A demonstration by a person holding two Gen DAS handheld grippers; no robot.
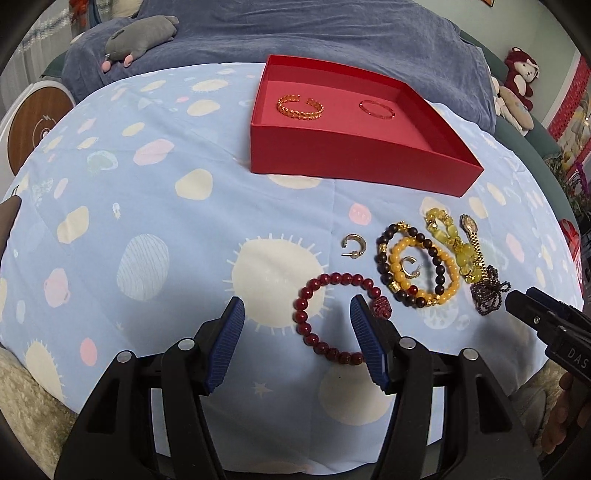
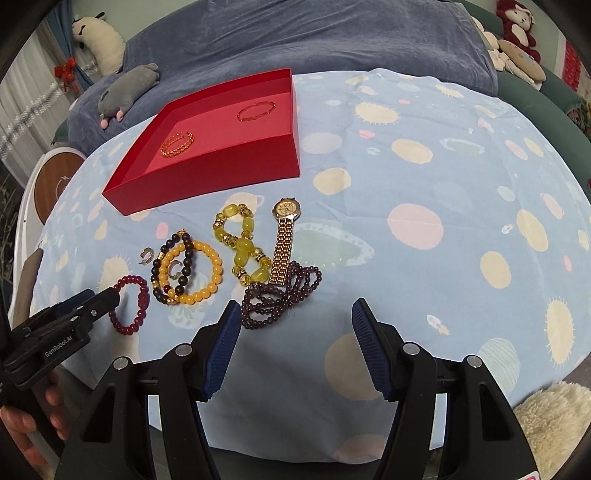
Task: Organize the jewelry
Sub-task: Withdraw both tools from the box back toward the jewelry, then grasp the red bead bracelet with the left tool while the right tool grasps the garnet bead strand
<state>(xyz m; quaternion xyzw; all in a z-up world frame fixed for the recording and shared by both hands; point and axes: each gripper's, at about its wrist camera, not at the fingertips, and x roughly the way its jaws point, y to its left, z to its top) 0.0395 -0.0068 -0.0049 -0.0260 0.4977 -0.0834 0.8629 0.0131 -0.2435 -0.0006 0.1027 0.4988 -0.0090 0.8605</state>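
Observation:
A red box (image 1: 354,155) holds a gold cuff (image 1: 300,107) and a thin red-gold bangle (image 1: 376,109). In front of it on the blue cloth lie a dark red bead bracelet (image 1: 325,317), a yellow bead bracelet (image 1: 424,273), a dark bead bracelet (image 1: 384,258), two hoop earrings (image 1: 352,244), a green-yellow bracelet (image 2: 243,247), a gold watch (image 2: 284,236) and a purple bead strand (image 2: 277,299). My left gripper (image 1: 297,332) is open, its right finger over the red bracelet. My right gripper (image 2: 291,332) is open just before the purple strand.
Blue patterned cloth (image 2: 443,184) covers the table. A grey plush (image 1: 140,38) lies on the blue blanket behind. More plush toys (image 2: 517,33) sit at the back right. A round wooden-topped device (image 1: 33,129) stands at left.

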